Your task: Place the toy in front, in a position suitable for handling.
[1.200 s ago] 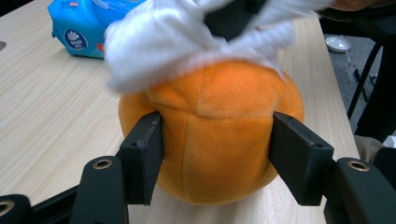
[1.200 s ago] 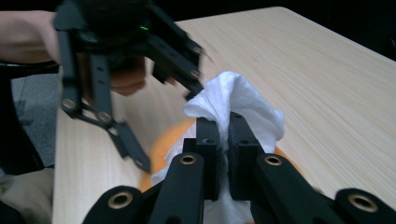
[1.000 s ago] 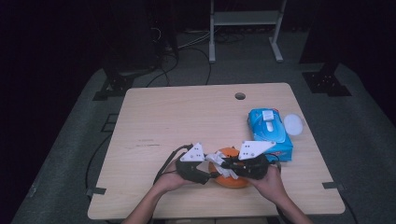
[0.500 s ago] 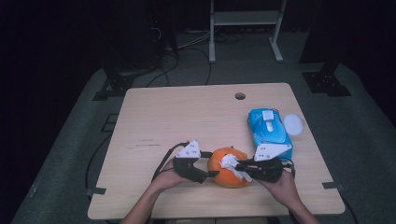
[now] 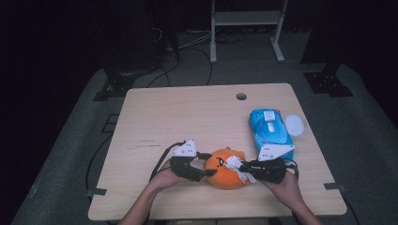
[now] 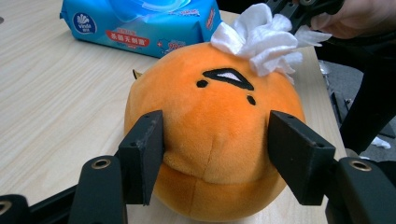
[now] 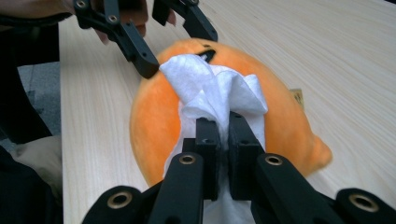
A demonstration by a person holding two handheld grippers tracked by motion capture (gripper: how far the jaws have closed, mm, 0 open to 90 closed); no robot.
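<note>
Both forearms in from the near edge of the table (image 5: 155, 112), hands low and angled toward each other. Left gripper (image 5: 199, 165) level, jaws set around the orange plush toy (image 5: 224, 169) on both flanks, pads at or against the fabric, jaws just closing in; firm clamp not confirmed. Right gripper (image 7: 223, 128) clamped tight on a white wipe (image 7: 212, 91), pressed on the toy's top. Toy near the table's front edge, between the two hands. Left gripper view alone: stitched face, printing on the blue wipes pack (image 6: 140, 23). High view alone: white lid (image 5: 294, 124) beside the pack. Compared with one second earlier: right hand shifted rightward and lower, toy now exposed.
</note>
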